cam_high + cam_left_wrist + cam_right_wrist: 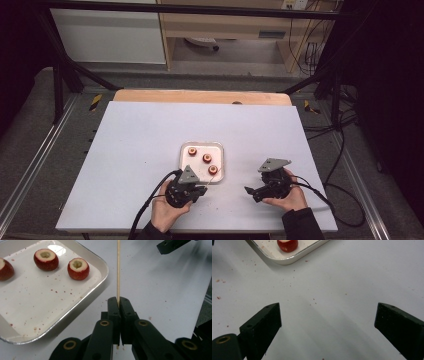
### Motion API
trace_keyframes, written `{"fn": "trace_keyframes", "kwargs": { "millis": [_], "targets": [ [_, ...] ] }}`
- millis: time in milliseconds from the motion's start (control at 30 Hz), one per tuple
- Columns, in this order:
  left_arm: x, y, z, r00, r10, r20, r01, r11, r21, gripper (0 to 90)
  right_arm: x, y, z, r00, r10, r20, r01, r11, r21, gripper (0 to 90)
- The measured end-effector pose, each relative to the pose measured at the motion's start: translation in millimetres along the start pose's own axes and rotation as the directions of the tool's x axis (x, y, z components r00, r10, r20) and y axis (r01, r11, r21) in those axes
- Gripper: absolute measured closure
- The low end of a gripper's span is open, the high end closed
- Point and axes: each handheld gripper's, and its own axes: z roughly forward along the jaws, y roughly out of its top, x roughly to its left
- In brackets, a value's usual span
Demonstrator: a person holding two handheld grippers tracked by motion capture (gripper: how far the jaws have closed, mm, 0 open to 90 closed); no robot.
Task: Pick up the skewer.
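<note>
Here, nearest me, my left gripper [118, 302] has its jaws pinched tight on a thin wooden skewer [118, 270], which runs straight up and away from the pads over the white table [160, 290]. My right gripper [327, 322] stands with its jaws spread wide apart, nothing between them but bare tabletop speckled with small red crumbs. From the high view both grippers sit low over the near edge of the table, the left gripper [192, 189] just beside the near corner of the tray [220, 146], the right gripper [256, 191] a little apart to the side. Farther out, the shallow metal tray holds three cored red fruits [78, 268], cut tops up, pale hollows showing. The skewer passes just beside the tray's rim [103, 277], not touching the fruit.
</note>
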Motion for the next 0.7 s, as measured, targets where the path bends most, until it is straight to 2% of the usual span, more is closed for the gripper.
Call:
{"fn": "trace_keyframes", "kwargs": {
  "millis": [200,233,300,367,567,700],
  "targets": [
    [2.7,-14.5,-5.0,0.9996,-0.024,-0.016,0.023,0.9990,-0.038,88.2,1.1,5.0,0.7,0.9989,0.047,-0.006,-0.047,0.9989,-0.006,5.3],
    [3.9,-17.3,-6.7,0.9994,-0.029,-0.017,0.029,0.9986,-0.045,88.2,2.5,10.1,0.3,0.9977,0.064,-0.022,-0.065,0.9978,-0.013,4.7],
    [5.9,-21.3,-9.6,0.9991,-0.040,-0.015,0.039,0.9977,-0.055,88.2,3.0,12.1,0.5,0.9973,0.068,-0.025,-0.069,0.9974,-0.020,4.5],
    [7.5,-24.5,-12.4,0.9991,-0.042,-0.008,0.041,0.9968,-0.068,88.1,5.3,21.4,1.8,0.9956,0.086,-0.039,-0.087,0.9958,-0.030,4.1],
    [11.4,-34.6,-18.9,0.9980,-0.055,-0.032,0.052,0.9956,-0.078,88.2,8.9,33.8,7.4,0.9935,0.101,-0.052,-0.103,0.9943,-0.028,2.9],
    [12.8,-39.4,-22.3,0.9974,-0.064,-0.032,0.061,0.9943,-0.087,88.2,10.9,42.6,11.2,0.9900,0.121,-0.071,-0.124,0.9917,-0.033,2.4]
  ]
}}
